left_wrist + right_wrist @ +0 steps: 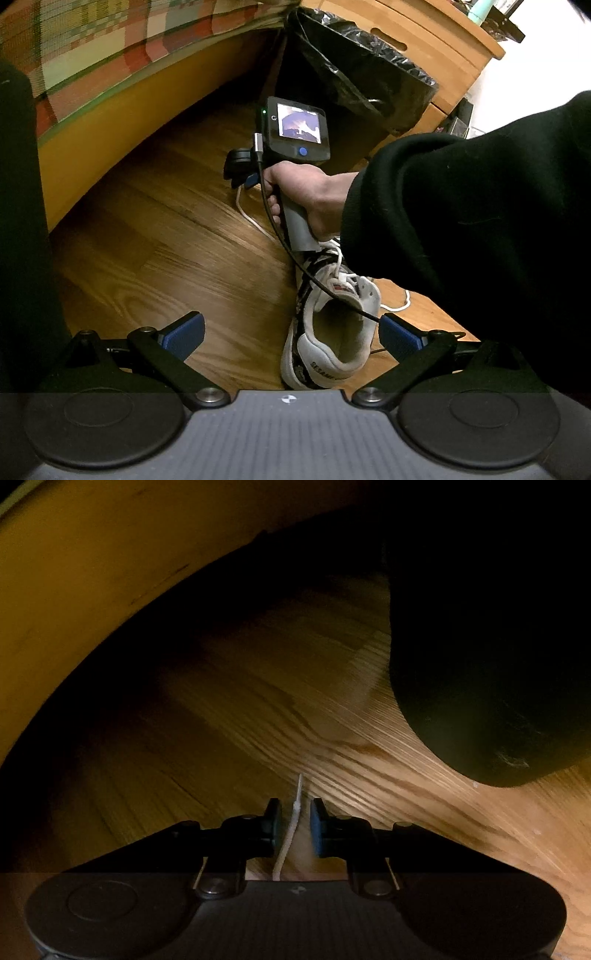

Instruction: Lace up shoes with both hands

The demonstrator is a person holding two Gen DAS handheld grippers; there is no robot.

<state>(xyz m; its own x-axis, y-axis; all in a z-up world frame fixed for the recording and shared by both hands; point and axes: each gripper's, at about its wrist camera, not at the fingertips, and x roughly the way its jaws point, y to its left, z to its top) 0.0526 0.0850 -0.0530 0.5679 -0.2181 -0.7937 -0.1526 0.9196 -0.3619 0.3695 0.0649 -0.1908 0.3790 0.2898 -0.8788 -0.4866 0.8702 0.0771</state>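
Two grippers: both in view, one per hand.
Left gripper (291, 334): fingers spread wide, nothing between the blue pads (184, 334); it hovers above the floor.
Shoe (330, 325): white sneaker with dark trim, lying on the wooden floor (177, 240) just ahead of the left gripper, between its two spread fingers, heel end nearest and printed with lettering, toe end hidden under the sleeve.
Right gripper (294, 829): fingers drawn close with a narrow gap on each side of the lace; whether the pads actually press it I cannot tell.
Lace (291, 834): white, running up between the right gripper's fingers, its tip poking out just beyond them; in the left wrist view it trails from the shoe across the floor to that gripper.
Right hand (310, 199): wrapped round the grey handle, black sleeve behind it, well ahead of the left gripper.
Bed frame (110, 122): yellow wood, ahead and left of both grippers.
Bin (369, 70): black-lined, far ahead of the left gripper, beside a wooden dresser (443, 48).
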